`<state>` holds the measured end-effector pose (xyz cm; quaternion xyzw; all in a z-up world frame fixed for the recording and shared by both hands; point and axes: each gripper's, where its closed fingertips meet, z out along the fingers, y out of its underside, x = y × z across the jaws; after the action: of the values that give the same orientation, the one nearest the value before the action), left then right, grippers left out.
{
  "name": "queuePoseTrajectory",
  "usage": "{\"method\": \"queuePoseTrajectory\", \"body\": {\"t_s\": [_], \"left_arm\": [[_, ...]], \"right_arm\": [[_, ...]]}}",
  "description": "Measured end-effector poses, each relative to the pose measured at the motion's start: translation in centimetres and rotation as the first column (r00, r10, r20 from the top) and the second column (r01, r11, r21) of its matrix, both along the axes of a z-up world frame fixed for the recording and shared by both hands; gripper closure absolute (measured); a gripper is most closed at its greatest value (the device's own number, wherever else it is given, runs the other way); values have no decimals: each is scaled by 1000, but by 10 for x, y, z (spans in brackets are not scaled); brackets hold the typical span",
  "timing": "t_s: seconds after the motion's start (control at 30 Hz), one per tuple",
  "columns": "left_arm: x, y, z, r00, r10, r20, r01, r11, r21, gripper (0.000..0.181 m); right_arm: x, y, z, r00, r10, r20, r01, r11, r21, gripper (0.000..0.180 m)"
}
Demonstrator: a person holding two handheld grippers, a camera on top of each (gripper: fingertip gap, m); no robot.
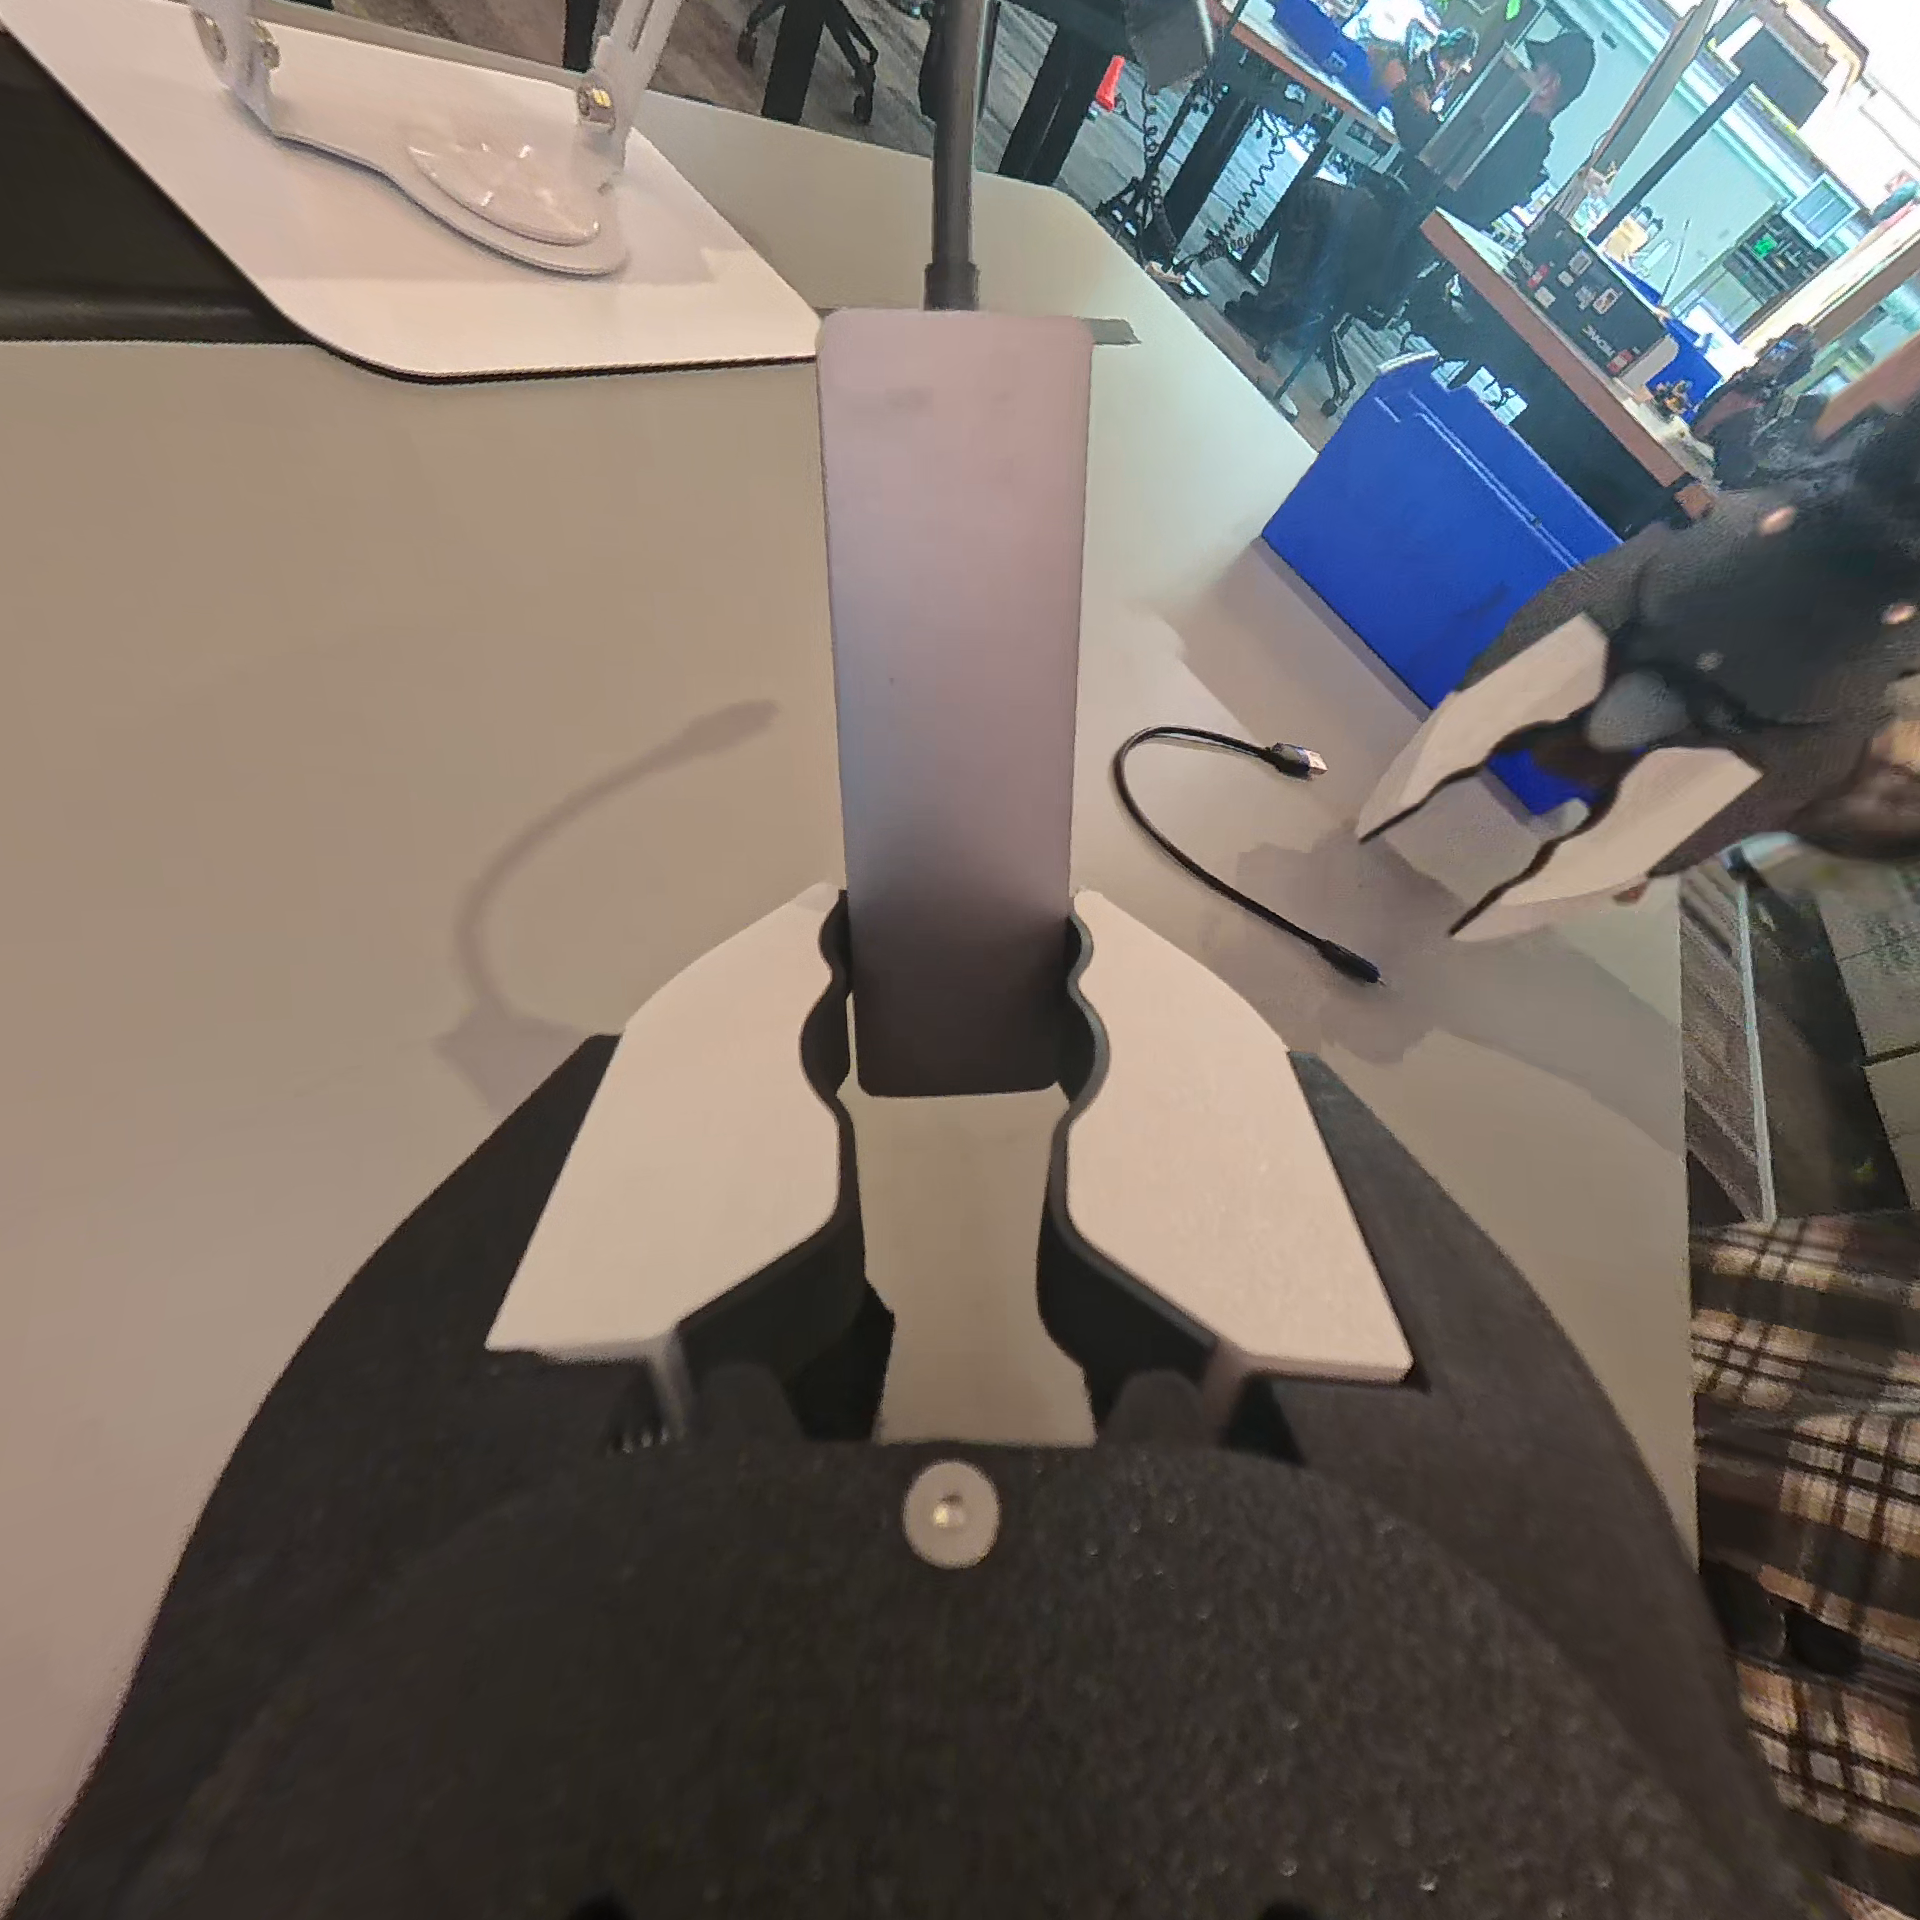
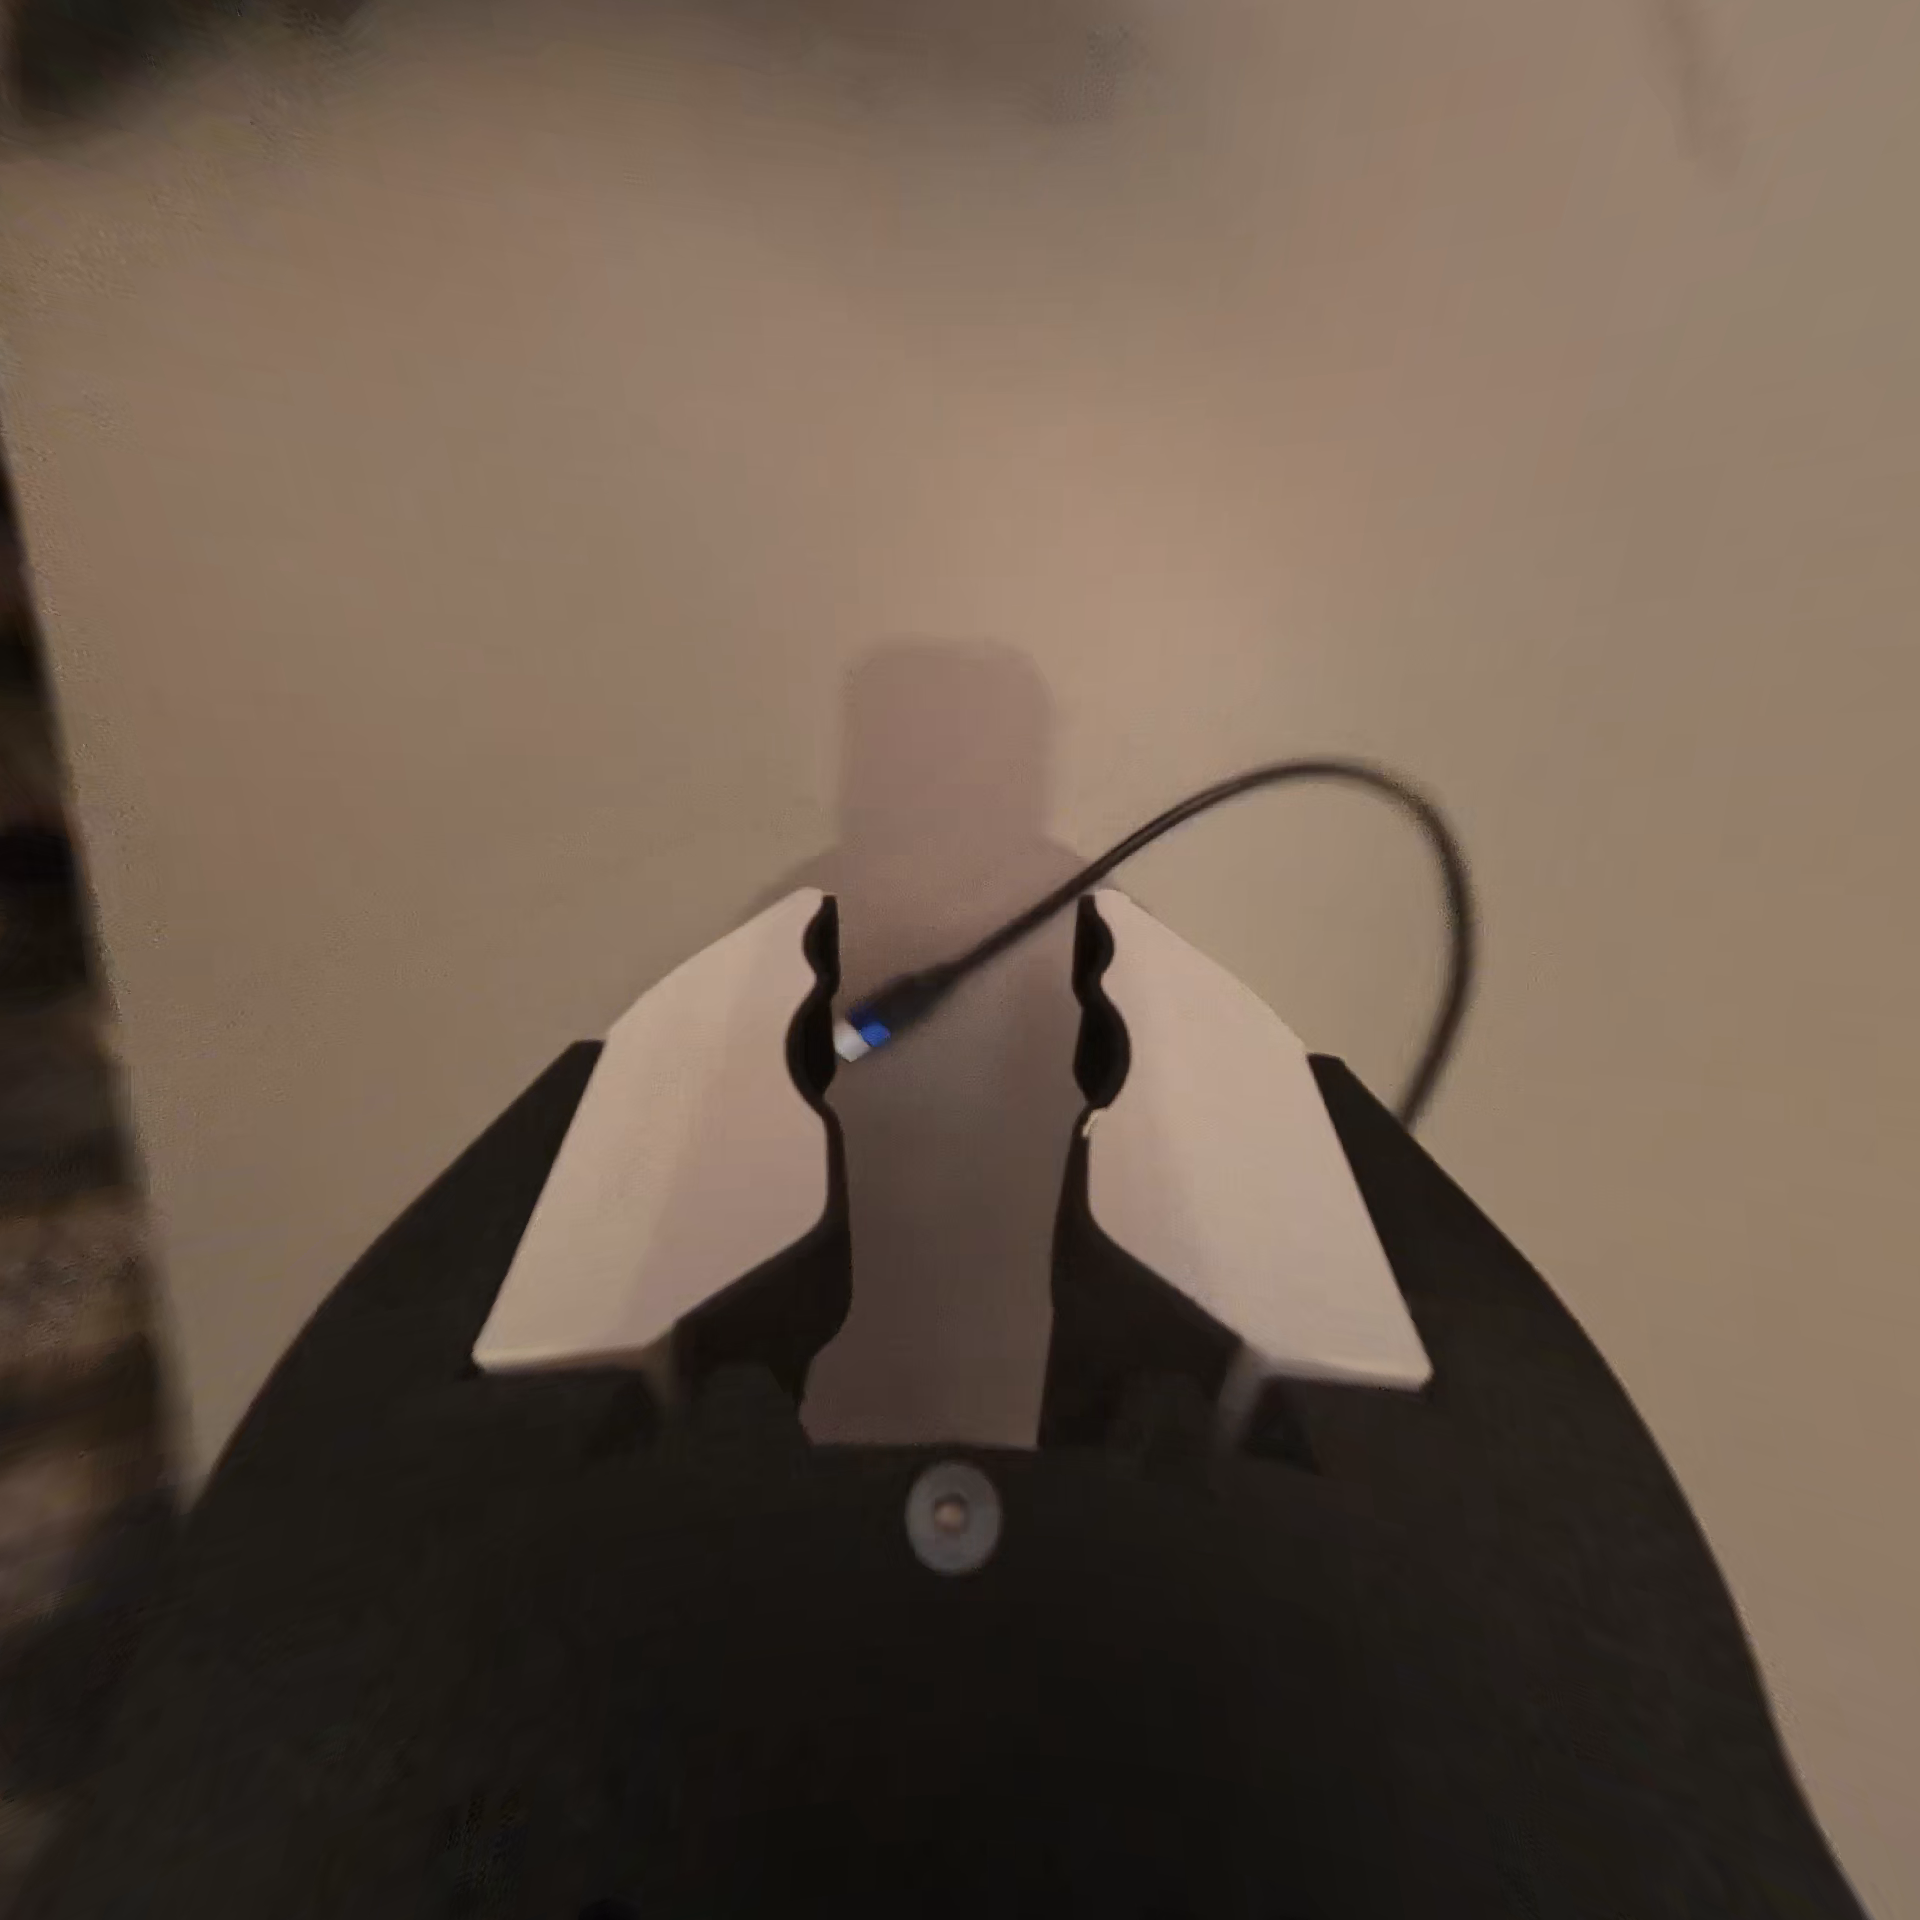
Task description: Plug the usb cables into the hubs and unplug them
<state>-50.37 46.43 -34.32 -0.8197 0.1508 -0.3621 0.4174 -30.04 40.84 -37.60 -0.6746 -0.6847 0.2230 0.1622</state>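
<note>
Bench (image 1: 312, 623) carries a white stand (image 1: 499, 197) at the far left, clear of the work. Left hand-held gripper (image 1: 956, 997) pinches the hub (image 1: 956, 623), lifted w/ ports on its side. Right hand-held gripper (image 2: 956, 997), spread, hovers over the cable (image 1: 1195, 831) lying loose on the bench, plug (image 2: 868, 1034) between its fingers. Step: pickup before plugging; next needs a squeeze on the plug, aligned w/ a port.

Hub (image 1: 961, 665) held between fingers of left gripper (image 1: 961, 997), raised above table (image 1: 416, 623), own cord (image 1: 951, 156) running off far end. USB cable (image 1: 1226, 831) lying loose on table to right of hub, well apart. Right gripper (image 1: 1496, 831) farther right, near table edge, just beside cable. Stand w/ flat base (image 1: 499, 208) at far left, behind hub. Bin (image 1: 1423, 540) on floor beyond table's right edge. In right wrist view, cable plug (image 2: 868, 1034) between fingers of right gripper (image 2: 956, 997), below them on table, close to left one.
</note>
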Motion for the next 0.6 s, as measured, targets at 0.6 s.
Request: {"method": "queuePoseTrajectory", "body": {"t_s": [0.6], "left_arm": [[-23, 5, -1, 998, 61, -28, -61, 998, 6, 145]], "right_arm": [[11, -4, -46, 221, 850, 478, -975, 199, 97, 147]]}}
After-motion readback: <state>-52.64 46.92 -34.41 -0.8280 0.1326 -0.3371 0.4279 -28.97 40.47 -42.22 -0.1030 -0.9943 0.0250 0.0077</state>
